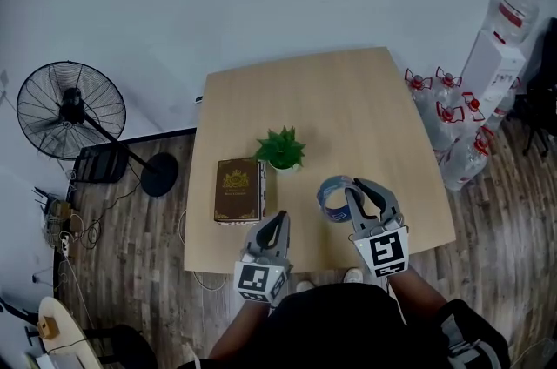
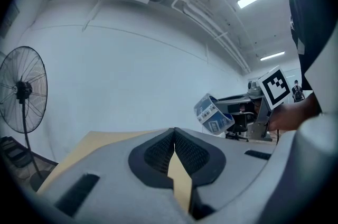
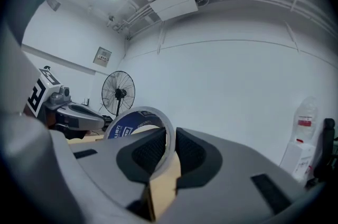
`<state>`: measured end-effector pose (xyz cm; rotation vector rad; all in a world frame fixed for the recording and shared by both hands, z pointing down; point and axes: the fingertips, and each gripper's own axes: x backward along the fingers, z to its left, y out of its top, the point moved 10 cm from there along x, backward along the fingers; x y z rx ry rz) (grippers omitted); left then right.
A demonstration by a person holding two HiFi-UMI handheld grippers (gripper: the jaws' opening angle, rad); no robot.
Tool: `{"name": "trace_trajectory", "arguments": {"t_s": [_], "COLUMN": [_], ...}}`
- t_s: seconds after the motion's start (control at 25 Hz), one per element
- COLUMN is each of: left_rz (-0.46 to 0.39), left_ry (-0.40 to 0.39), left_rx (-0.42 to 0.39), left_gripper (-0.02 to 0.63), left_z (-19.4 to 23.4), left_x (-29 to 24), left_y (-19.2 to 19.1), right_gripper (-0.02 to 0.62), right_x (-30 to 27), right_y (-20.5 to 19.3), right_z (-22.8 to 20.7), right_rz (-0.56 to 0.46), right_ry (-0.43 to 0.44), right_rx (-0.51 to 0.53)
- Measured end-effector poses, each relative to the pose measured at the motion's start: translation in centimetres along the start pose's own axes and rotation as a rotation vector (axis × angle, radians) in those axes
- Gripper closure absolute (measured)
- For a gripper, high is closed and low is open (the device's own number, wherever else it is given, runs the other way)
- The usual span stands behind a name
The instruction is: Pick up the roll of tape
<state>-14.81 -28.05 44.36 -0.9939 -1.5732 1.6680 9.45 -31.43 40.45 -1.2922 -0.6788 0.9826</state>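
The roll of tape (image 1: 333, 196) is held clear of the wooden table (image 1: 348, 97), above its near right part, by the right gripper (image 1: 359, 189). In the right gripper view, the jaws are seen closed narrowly on the roll's thin wall, one pad inside the ring and one outside, with the blue-printed roll (image 3: 138, 125) standing on edge and rising to the left of the right gripper (image 3: 171, 136). The left gripper (image 1: 277, 219) is held just beside it over the table's near edge, and nothing is gripped. In the left gripper view, the tips of the left gripper (image 2: 174, 136) are shown pressed together, with only a sliver of tabletop visible through the gap lower down. From that side the roll (image 2: 213, 114) is seen in the air, tilted, against the white wall. Near the middle of the table a small potted plant (image 1: 280, 150) is set, and a brown book (image 1: 238, 190) is laid flat just beside it on the left. A standing fan (image 1: 71, 110) is placed on the floor to the left of the table, and water bottles (image 1: 452, 132) are gathered on the floor to the right.
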Motion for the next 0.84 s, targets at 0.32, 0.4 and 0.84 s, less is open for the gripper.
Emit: {"name": "trace_trajectory", "arguments": {"t_s": [0.32,0.4,0.84], "left_rz": [-0.006,-0.007,-0.003], "left_ry": [-0.004,-0.003,0.003], "left_rx": [0.005,0.005,0.006], "left_gripper": [0.601,0.601,0.601], "left_z": [-0.30,-0.36,-0.83], "left_x": [-0.65,-0.64,-0.47], "left_y": [0.10,0.12,0.05], "right_gripper": [0.541,0.541,0.541], "right_x": [0.26,0.28,0.56], "right_y": [-0.01,-0.04,-0.21], "right_z": [-0.45,-0.43,-0.60], "right_rz": [0.013,0.013,0.019], "right_ry": [-0.017,-0.017,-0.014], "right_rx": [0.007,0.007,0.008]}}
